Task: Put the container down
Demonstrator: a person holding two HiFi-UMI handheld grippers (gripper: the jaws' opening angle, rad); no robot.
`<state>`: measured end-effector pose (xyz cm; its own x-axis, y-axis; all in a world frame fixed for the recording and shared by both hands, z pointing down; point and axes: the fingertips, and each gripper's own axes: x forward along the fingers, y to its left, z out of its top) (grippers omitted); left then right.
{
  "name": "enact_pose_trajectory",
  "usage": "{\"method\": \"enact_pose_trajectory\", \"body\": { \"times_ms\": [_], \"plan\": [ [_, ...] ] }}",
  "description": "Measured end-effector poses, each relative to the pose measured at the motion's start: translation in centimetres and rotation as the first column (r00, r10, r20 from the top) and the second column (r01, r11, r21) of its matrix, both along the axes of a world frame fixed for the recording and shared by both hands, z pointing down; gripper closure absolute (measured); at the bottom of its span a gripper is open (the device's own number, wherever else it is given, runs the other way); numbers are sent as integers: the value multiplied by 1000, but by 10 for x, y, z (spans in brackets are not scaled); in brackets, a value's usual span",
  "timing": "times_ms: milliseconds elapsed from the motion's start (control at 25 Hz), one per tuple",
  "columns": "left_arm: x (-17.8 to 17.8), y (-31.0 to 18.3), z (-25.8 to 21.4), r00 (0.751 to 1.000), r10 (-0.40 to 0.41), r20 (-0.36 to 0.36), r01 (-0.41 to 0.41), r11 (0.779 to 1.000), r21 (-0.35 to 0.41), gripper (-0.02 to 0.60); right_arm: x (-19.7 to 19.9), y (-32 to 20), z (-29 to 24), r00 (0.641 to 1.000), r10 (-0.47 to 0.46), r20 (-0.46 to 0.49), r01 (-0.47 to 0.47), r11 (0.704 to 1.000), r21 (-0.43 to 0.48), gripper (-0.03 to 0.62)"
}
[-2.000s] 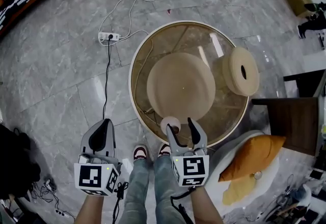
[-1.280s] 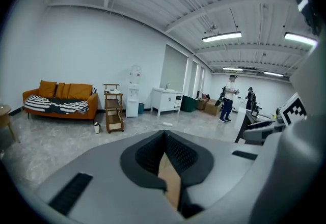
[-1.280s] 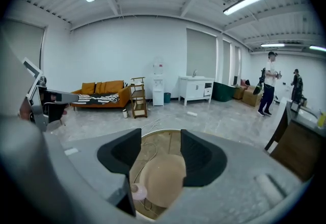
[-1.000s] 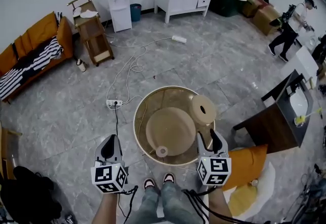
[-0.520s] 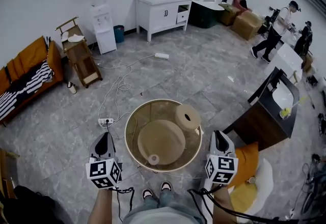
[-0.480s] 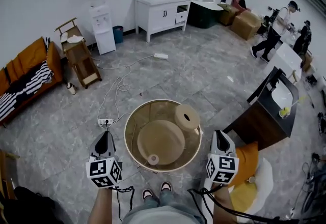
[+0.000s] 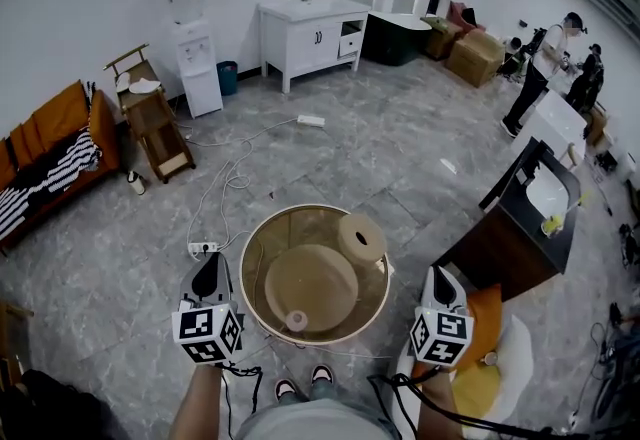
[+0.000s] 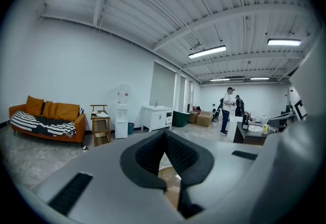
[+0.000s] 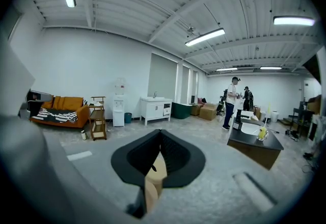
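A small pale round container (image 7: 297,320) stands alone on the near edge of the round glass table (image 7: 252,238). A larger beige drum with a dark hole (image 7: 362,237) lies at the table's far right. My left gripper (image 7: 209,264) hangs left of the table, shut and empty; in the left gripper view (image 8: 164,134) its jaws meet at the tips. My right gripper (image 7: 437,276) hangs right of the table, well away from the container, shut with nothing in it. In the right gripper view (image 9: 160,133) the jaws touch, and a beige shape (image 9: 158,173) shows below them.
A power strip (image 7: 203,248) with trailing cables lies left of the table. An orange cushion (image 7: 488,308) and a dark desk (image 7: 515,223) are close on the right. Further back stand an orange sofa (image 7: 45,148), a wooden cart (image 7: 152,128), a white cabinet (image 7: 305,33) and two people (image 7: 548,68).
The right gripper let go of the small container at the table's near edge, drew back to the right and shut. The head view has risen and now takes in the whole room.
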<state>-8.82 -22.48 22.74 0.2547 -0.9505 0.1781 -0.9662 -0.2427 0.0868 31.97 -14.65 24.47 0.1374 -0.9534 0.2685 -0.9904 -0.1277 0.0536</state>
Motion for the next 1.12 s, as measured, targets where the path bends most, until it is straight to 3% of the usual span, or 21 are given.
{"method": "enact_pose_trajectory", "body": {
  "times_ms": [200, 1120],
  "plan": [
    [0, -2, 0, 1000, 3, -6, -3, 1000, 2, 578, -11, -3, 0, 999, -34, -35, 33, 999, -23, 589],
    [13, 2, 7, 1000, 3, -17, -3, 1000, -14, 578, -11, -1, 1, 999, -43, -19, 43, 999, -22, 589]
  ]
}}
